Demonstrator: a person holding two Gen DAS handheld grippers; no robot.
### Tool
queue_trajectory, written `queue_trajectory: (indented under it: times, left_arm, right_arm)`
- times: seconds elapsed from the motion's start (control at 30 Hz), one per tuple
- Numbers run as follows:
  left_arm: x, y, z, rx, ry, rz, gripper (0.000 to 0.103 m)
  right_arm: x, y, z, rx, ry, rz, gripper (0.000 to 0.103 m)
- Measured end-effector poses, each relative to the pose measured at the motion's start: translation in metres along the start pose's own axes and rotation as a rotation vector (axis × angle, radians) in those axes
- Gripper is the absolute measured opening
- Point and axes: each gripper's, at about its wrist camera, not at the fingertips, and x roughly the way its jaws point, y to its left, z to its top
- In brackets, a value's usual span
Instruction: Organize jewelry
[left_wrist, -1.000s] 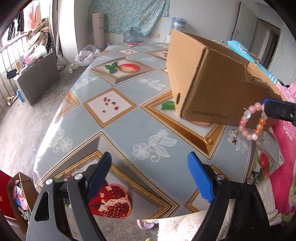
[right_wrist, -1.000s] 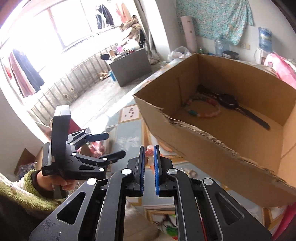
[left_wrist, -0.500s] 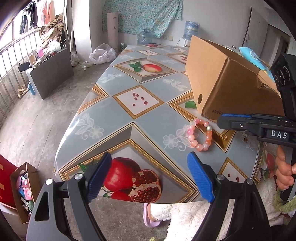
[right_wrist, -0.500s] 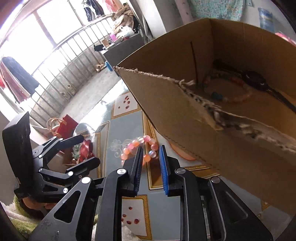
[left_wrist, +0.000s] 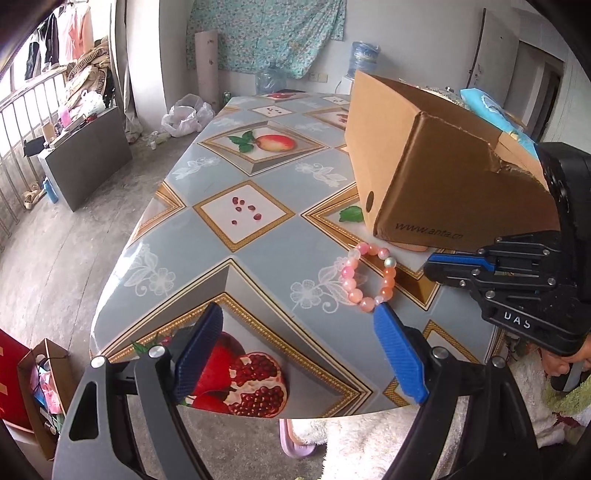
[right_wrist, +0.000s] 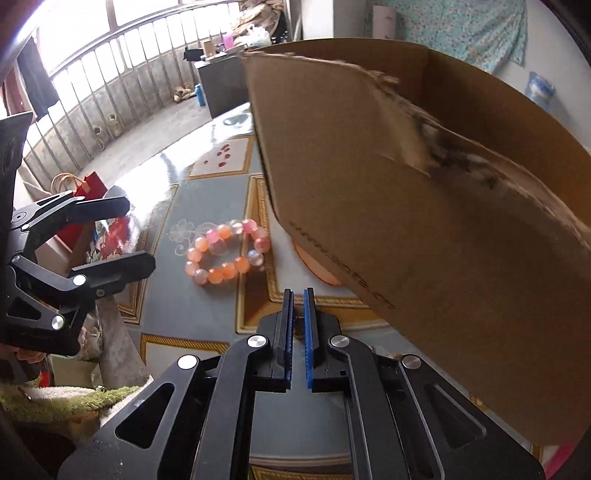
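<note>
Now, change since a second ago: the pink bead bracelet (left_wrist: 370, 274) no longer hangs from the right tongs (right_wrist: 298, 295); it lies flat on the tabletop (left_wrist: 236, 266), just in front of the cardboard box (left_wrist: 436, 184).
Right tongs: blue pads together with nothing between them, only a thin slit showing; they have dropped lower and sit short of the bracelet (right_wrist: 227, 253), apart from it.
Left tongs: (left_wrist: 299, 354) wide apart and empty, as before, hovering over the near end of the tabletop; the right-hand pad's tip is just beside the bracelet's near beads, contact not clear.
Bracelet position: on a grey tile with a white flower print, beside a gold-bordered diamond, between the two tongs and the box corner.
Edges: the tabletop's rounded near edge runs just below the left tongs in the left wrist view, with floor and a pale slipper (left_wrist: 295, 439) beyond it.
Open room: the tabletop left of the box is bare patterned cloth back to the far end; the box crowds the right side.
Box: it stands on the tabletop with its torn near rim (right_wrist: 443, 147) toward the right tongs.
Box contents: hidden from both views now; earlier the right wrist view showed a beaded bracelet and a dark strap inside.
Person: a hand (left_wrist: 565, 362) in a green fuzzy sleeve grips the right tongs' handle.
</note>
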Motion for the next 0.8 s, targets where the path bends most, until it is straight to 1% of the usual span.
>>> queue_trajectory:
  times: [0.17, 0.27, 0.3, 0.4, 0.5, 0.53, 0.57, 0.6, 0.67, 0.8]
  left_arm:
    - [-0.005, -0.014, -0.001, 0.037, -0.016, -0.077, 0.082]
    - [-0.007, -0.029, -0.001, 0.075, -0.025, -0.133, 0.082]
    - [-0.007, -0.033, 0.0, 0.087, -0.027, -0.142, 0.082]
    - [-0.008, -0.051, 0.002, 0.129, -0.035, -0.177, 0.082]
    - [-0.009, -0.067, 0.003, 0.156, -0.041, -0.211, 0.082]
    - [-0.008, -0.072, 0.004, 0.163, -0.04, -0.219, 0.082]
    - [-0.007, -0.076, 0.004, 0.169, -0.037, -0.226, 0.082]
    - [-0.005, -0.081, 0.004, 0.177, -0.033, -0.235, 0.082]
    - [-0.003, -0.091, 0.004, 0.194, -0.027, -0.246, 0.082]
    - [0.002, -0.107, 0.003, 0.227, -0.016, -0.268, 0.082]
  right_arm:
    - [-0.018, -0.034, -0.025, 0.105, 0.014, -0.048, 0.003]
    - [-0.029, -0.047, -0.038, 0.162, 0.014, -0.05, 0.004]
    - [-0.034, -0.051, -0.042, 0.184, 0.002, -0.04, 0.004]
    - [-0.055, -0.063, -0.049, 0.25, -0.069, 0.008, 0.005]
    - [-0.076, -0.076, -0.062, 0.306, -0.12, 0.021, 0.012]
    - [-0.083, -0.088, -0.065, 0.318, -0.126, 0.015, 0.017]
    - [-0.086, -0.087, -0.067, 0.325, -0.128, 0.005, 0.021]
    - [-0.091, -0.09, -0.074, 0.335, -0.128, -0.011, 0.023]
    - [-0.098, -0.096, -0.088, 0.353, -0.121, -0.032, 0.029]
    - [-0.106, -0.105, -0.116, 0.394, -0.103, -0.063, 0.031]
